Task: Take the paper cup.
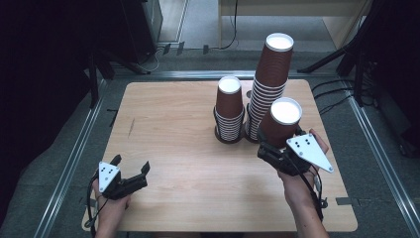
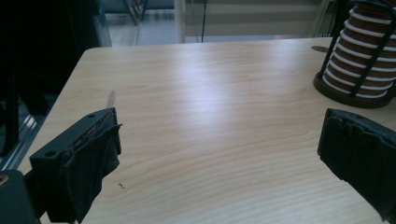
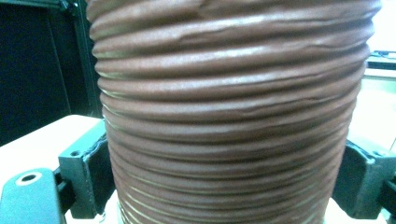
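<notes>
Two stacks of brown paper cups stand in black wire holders at the back of the wooden table (image 1: 178, 134): a short stack (image 1: 229, 106) and a taller, leaning stack (image 1: 269, 79) to its right. My right gripper (image 1: 280, 140) is shut on a single ribbed brown cup (image 1: 286, 118), held upright just in front of the tall stack. In the right gripper view this cup (image 3: 229, 93) sits between the two jaws of the right gripper (image 3: 229, 163). My left gripper (image 1: 131, 164) rests open near the front left edge, holding nothing. In the left gripper view the left gripper (image 2: 219, 135) has its jaws wide apart.
The base of a cup stack (image 2: 357, 65) in its wire holder shows at the far right of the left gripper view. Metal rails (image 1: 74, 158) run along the table's sides. Dark stands and cables (image 1: 341, 94) lie on the floor behind and to the right.
</notes>
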A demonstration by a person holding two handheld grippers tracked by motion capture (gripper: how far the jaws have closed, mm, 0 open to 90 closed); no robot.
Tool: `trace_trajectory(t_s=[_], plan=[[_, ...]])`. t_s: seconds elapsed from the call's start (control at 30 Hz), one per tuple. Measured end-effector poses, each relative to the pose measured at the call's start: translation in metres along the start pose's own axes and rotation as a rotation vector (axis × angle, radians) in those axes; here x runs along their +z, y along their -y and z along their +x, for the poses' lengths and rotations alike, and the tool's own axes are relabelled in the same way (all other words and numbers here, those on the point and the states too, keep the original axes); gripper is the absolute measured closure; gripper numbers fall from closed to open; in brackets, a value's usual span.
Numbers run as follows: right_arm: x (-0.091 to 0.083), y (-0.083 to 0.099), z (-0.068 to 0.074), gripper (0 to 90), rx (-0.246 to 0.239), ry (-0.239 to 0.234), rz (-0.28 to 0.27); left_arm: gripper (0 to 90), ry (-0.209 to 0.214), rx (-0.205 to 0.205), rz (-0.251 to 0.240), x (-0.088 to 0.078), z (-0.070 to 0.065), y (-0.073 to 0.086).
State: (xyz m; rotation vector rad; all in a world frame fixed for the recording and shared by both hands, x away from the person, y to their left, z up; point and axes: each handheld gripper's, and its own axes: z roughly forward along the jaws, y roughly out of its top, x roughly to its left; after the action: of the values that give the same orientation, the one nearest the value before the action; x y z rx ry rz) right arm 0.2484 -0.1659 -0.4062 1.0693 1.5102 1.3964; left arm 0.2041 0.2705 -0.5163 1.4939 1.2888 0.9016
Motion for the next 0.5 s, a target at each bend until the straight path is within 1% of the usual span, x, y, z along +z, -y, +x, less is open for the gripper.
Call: trace_trajectory(t_s=[0.1,0.2,0.23,0.33,0.4,0.47,0.5], plan=[[0.000,0.008,0.001,11.1,-0.021,0.002,0.010,0.0,0.026,0.006,-0.007,0.008,-0.012,-0.009],[0.000,0.017,0.003,11.0,-0.028,-0.007,0.023,0.0,0.057,0.015,-0.011,0.015,-0.024,-0.016],[0.000,0.021,0.003,11.0,-0.023,-0.012,0.028,0.0,0.065,0.028,-0.005,0.017,-0.028,-0.017],[-0.001,0.032,0.004,11.0,-0.016,-0.020,0.042,0.0,0.094,0.037,0.017,0.021,-0.039,-0.018],[0.001,0.039,0.005,11.0,-0.024,-0.019,0.053,0.0,0.103,0.043,0.030,0.023,-0.043,-0.017],[0.004,0.043,0.007,10.9,-0.051,-0.022,0.078,0.0,0.108,0.029,0.034,0.024,-0.045,-0.017],[0.004,0.045,0.008,10.9,-0.057,-0.017,0.082,0.0,0.110,0.018,0.031,0.023,-0.046,-0.018]])
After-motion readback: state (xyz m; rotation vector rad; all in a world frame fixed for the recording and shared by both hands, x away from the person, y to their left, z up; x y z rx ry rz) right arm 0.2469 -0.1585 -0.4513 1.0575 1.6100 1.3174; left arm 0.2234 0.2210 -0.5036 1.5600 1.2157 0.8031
